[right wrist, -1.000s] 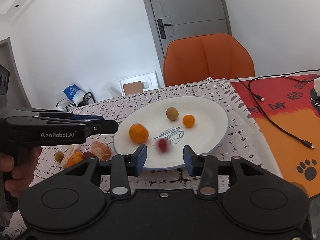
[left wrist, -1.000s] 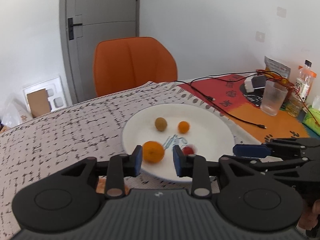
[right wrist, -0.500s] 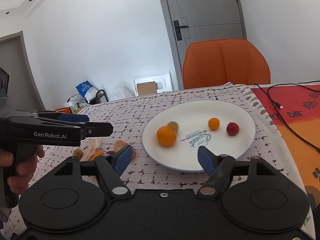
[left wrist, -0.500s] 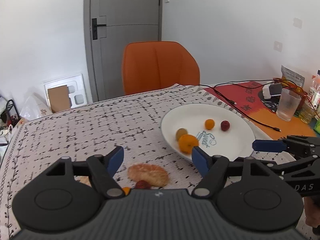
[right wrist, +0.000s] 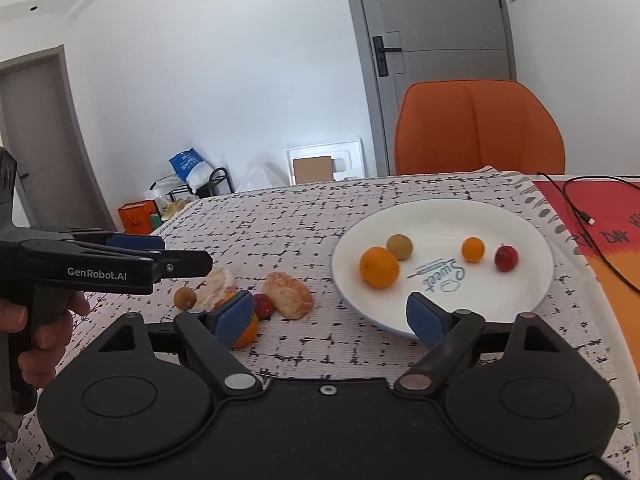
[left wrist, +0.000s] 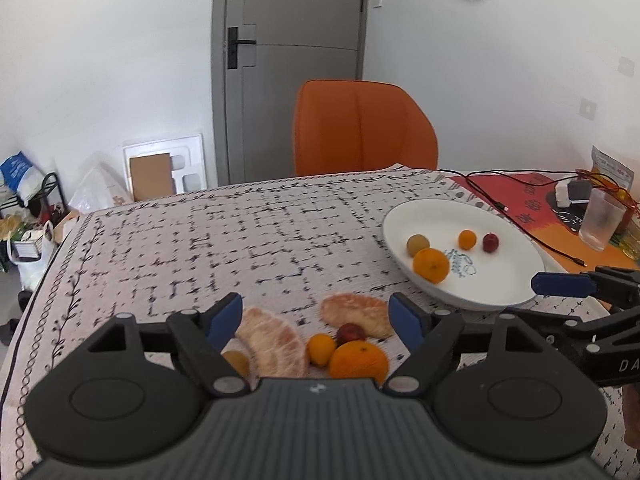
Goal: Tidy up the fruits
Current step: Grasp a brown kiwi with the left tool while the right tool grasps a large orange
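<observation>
A white plate [left wrist: 516,292] [right wrist: 528,220] holds an orange [left wrist: 431,265] [right wrist: 379,267], a brown-green fruit [left wrist: 417,244] [right wrist: 399,246], a small orange [left wrist: 467,239] [right wrist: 473,249] and a red fruit [left wrist: 490,242] [right wrist: 506,258]. Loose on the cloth lie two peeled citrus pieces [left wrist: 354,314] [right wrist: 293,294], an orange [left wrist: 359,360], a small orange [left wrist: 320,349], a red fruit [left wrist: 350,333] [right wrist: 264,306] and a brown fruit [right wrist: 185,297]. My left gripper [left wrist: 318,320] is open above this pile. My right gripper [right wrist: 332,316] is open and empty near the plate's front edge.
An orange chair [left wrist: 364,128] stands behind the table. A black cable [left wrist: 516,216], a plastic cup [left wrist: 602,220] and a snack bag [left wrist: 612,170] sit on the red mat at right. The patterned cloth [left wrist: 240,240] covers the table.
Both grippers have drawn back and swung left from the plate and opened wide. The left now hovers over the loose fruit pile. The red fruit lies still on the plate.
</observation>
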{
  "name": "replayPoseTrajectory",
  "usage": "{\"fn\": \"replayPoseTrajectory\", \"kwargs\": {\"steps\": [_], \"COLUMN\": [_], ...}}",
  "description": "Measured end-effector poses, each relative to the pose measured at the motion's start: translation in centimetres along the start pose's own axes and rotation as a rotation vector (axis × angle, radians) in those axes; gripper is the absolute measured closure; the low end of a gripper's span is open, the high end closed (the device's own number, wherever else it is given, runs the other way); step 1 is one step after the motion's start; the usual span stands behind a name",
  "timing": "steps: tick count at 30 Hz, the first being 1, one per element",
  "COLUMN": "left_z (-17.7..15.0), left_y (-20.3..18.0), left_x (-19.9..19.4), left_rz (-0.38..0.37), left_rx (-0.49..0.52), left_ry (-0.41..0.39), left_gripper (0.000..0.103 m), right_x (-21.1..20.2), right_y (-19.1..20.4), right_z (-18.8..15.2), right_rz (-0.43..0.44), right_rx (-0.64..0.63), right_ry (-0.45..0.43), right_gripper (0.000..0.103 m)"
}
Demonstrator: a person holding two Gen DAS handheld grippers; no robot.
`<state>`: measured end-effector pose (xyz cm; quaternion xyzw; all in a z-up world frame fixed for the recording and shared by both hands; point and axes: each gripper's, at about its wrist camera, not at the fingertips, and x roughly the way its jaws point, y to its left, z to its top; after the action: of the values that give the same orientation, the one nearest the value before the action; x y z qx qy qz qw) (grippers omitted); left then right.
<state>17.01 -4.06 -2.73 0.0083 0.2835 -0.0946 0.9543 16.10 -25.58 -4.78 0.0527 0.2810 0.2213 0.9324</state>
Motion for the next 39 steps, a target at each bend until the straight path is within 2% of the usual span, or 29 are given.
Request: {"fn": "replayPoseTrajectory", "kwargs": {"steps": [26,34,39], "left_z": [-3.3,-3.6,-4.0], "left_y": [5.7,6.4,6.5], "left_x": [0.2,1.3,2.1], "left_rz": [0.063,0.053,0.034], "left_rx": [-0.129,-0.148,-0.155], "left_ry": [0.029,0.037,0.054], "left_gripper": [0.025,0.033,0.046], "right_x": [4.5,5.9,6.7], "right_y": [4.8,5.3,5.4], "right_z": [-0.4,-0.7,-0.7], "right_rz": [0.092,0.105,0.111], "right_rx": [-0.08,-0.084,-0.08], "right_ry": [0.088,0.119,0.133], "right_gripper": [0.018,0.019,0.023]}}
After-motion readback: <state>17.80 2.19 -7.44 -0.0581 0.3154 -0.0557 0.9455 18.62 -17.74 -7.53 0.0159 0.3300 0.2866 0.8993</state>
